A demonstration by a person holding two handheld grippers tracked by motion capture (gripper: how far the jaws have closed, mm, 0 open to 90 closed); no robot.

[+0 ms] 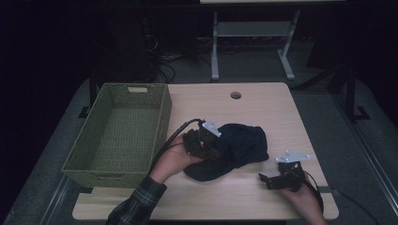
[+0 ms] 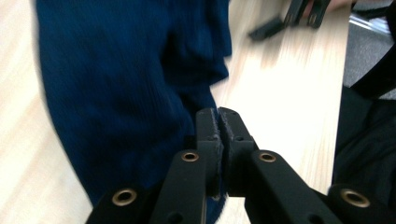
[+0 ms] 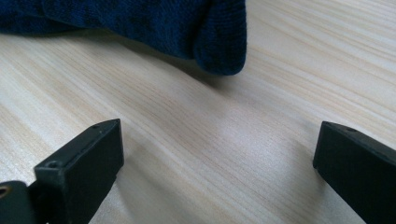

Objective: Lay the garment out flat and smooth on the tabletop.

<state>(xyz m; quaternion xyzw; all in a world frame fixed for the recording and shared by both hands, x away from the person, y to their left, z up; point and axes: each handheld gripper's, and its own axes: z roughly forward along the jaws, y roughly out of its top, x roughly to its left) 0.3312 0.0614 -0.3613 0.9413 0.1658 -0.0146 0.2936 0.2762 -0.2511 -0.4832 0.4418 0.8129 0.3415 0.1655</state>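
Observation:
A dark blue knitted cloth [image 1: 241,143] lies crumpled in the middle of the light wooden table [image 1: 267,110]. My left gripper [image 1: 213,152] rests on the cloth's left side, a hand around its body. In the left gripper view its jaws [image 2: 218,114] are pressed together at the cloth's [image 2: 116,70] edge, with fabric running under and between them. My right gripper [image 1: 264,180] lies low on the table to the right of the cloth, open. In the right gripper view its jaws [image 3: 215,140] stand wide apart over bare wood, and a corner of the cloth [image 3: 219,42] lies just ahead.
A green woven basket [image 1: 162,117] stands at the table's left side with nothing in it. A round cable hole [image 1: 236,95] sits near the far edge. A white desk frame [image 1: 253,33] stands on the floor behind. The other gripper [image 2: 303,11] shows far off.

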